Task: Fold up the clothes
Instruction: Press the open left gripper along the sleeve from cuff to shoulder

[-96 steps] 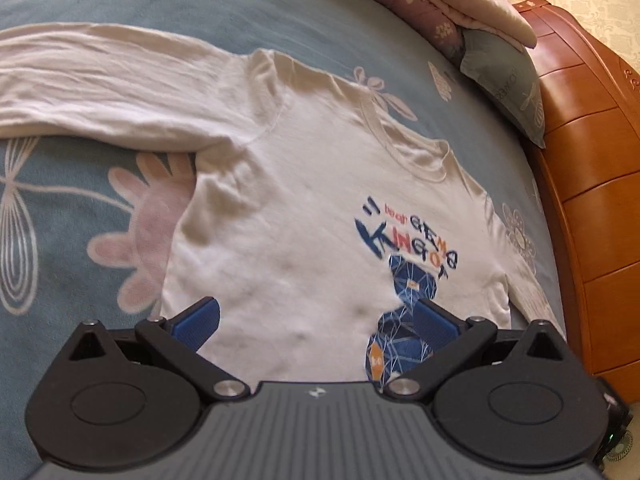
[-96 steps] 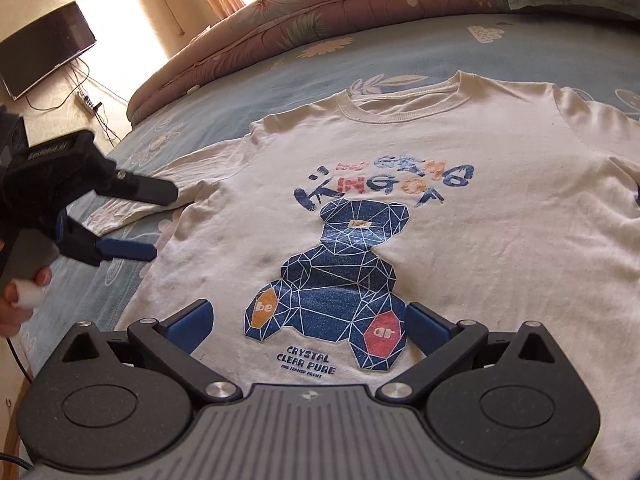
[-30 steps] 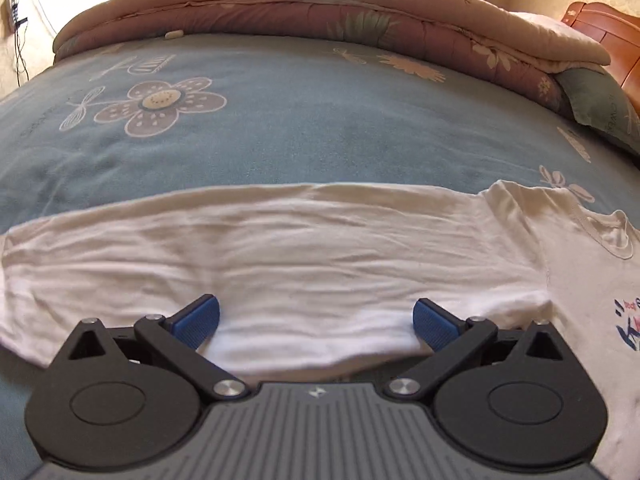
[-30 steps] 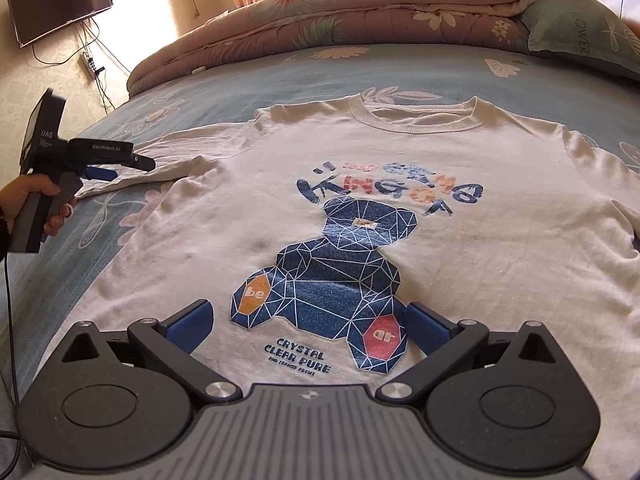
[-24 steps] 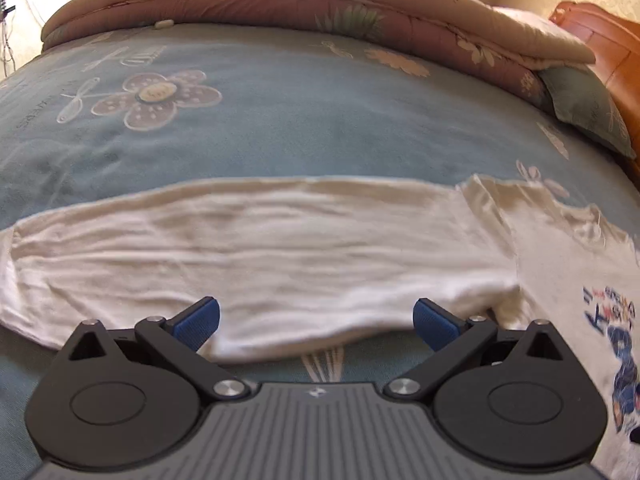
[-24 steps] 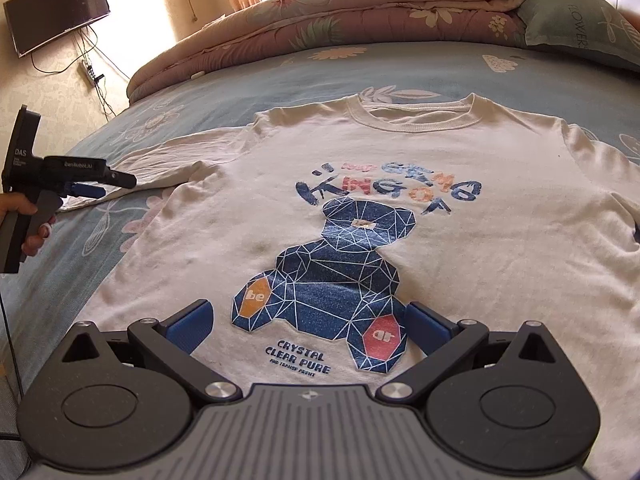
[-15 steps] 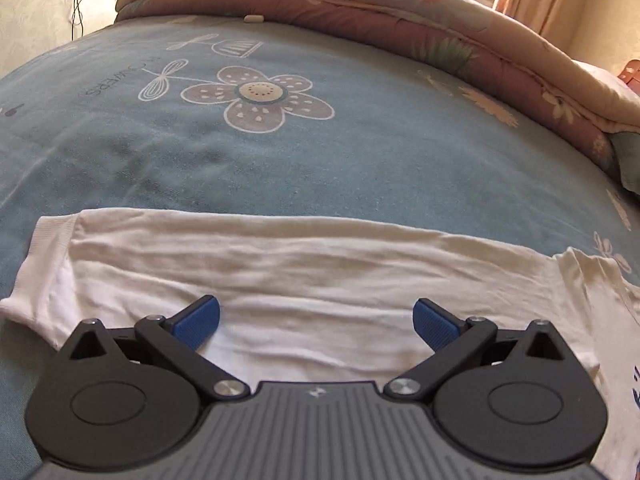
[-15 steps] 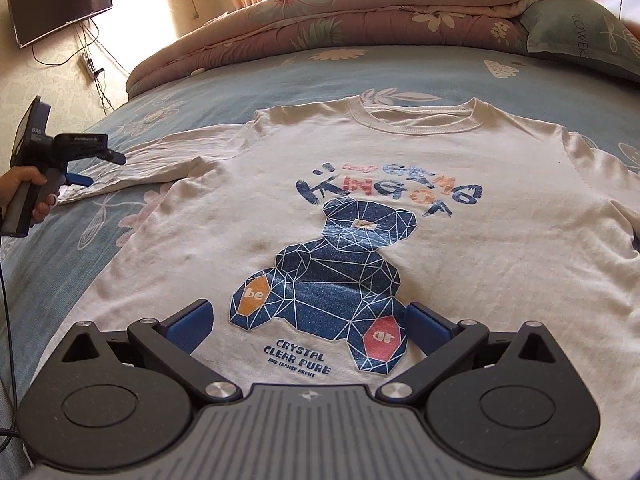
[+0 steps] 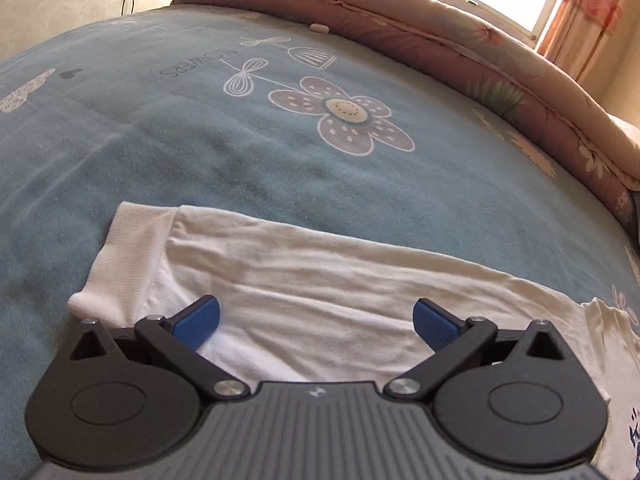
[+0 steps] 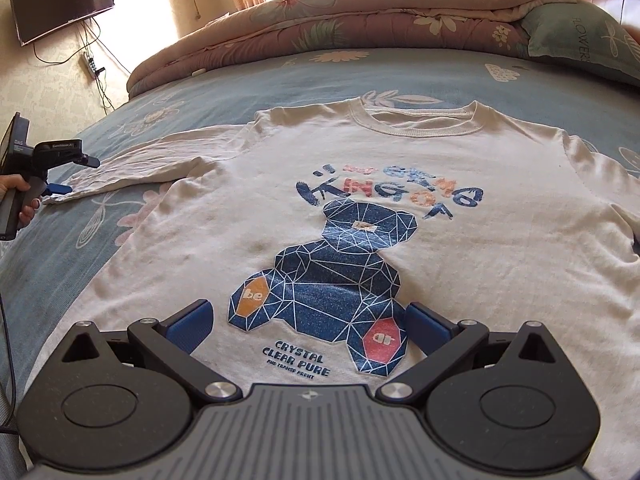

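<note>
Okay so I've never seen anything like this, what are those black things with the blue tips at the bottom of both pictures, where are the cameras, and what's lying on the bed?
Those are hand-held grippers, one in each of a person's hands; no robot is involved. Each carries a camera looking forward along its two blue-tipped fingers, so each picture shows its own gripper at the bottom. One picture comes from the left gripper, the other from the right gripper. Both are open and hold nothing. On the blue flowered bed lies a white shirt with a blue bear print, spread flat, front up. The left gripper is at the cuff end of one sleeve. The right view also shows that left gripper from the side, with the hand holding it.
</note>
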{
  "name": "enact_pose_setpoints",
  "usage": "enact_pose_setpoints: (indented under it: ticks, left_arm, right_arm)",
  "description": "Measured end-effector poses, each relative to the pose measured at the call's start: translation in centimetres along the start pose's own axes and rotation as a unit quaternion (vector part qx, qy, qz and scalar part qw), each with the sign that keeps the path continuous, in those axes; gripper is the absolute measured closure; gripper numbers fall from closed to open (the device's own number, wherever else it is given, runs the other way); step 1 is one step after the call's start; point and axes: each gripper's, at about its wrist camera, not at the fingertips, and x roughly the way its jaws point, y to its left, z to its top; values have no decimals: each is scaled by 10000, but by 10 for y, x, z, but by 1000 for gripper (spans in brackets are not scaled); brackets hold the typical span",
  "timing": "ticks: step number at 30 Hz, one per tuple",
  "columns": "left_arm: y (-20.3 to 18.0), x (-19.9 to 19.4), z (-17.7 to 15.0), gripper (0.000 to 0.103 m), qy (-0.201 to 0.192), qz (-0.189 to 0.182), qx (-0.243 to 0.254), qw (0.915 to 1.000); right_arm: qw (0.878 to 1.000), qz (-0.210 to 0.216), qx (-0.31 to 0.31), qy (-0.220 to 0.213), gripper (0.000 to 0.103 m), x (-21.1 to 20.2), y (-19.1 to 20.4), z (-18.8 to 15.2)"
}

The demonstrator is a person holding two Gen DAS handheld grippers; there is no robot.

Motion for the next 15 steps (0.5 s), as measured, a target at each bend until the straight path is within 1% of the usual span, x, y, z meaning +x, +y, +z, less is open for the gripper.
enact_pose_setpoints:
  ticks: [2, 4, 5, 7, 8, 9, 11, 12, 13, 15]
  left_arm:
    - [5, -8, 1, 1, 102, 4, -31, 9999]
    - [11, -14, 8, 1, 84, 147, -225, 9996]
    - [13, -16, 14, 1, -12, 144, -318, 9994]
    - [14, -15, 24, 1, -235, 6, -445, 9987]
    - [13, -12, 29, 1, -303, -57, -517, 9982]
    - [12, -5, 31, 1, -289, -105, -574, 9979]
    - [9, 11, 32, 1, -171, -127, -629, 9978]
    - [7, 20, 32, 1, -91, -69, -626, 9980]
    - [6, 26, 32, 1, -103, 10, -564, 9984]
    - [1, 33, 36, 1, -258, 250, -353, 9987]
  right_arm:
    - [10000, 24, 24, 4, 0, 0, -1, 0]
    - [10000, 52, 51, 1, 0, -1, -2, 1]
    - [10000, 60, 66, -3, 0, -1, -3, 1]
    - [10000, 49, 59, -9, 0, 0, -2, 1]
    - [10000, 33, 32, -15, 0, 0, -2, 0]
    - [10000, 16, -4, -23, 0, 1, -1, 0]
    - [10000, -19, -72, -33, 0, 1, 1, -1]
    - [9999, -36, -104, -34, 0, 1, 2, -1]
    - [9999, -53, -135, -35, 0, 2, 2, -1]
    - [9998, -72, -183, -47, 0, 2, 3, -2]
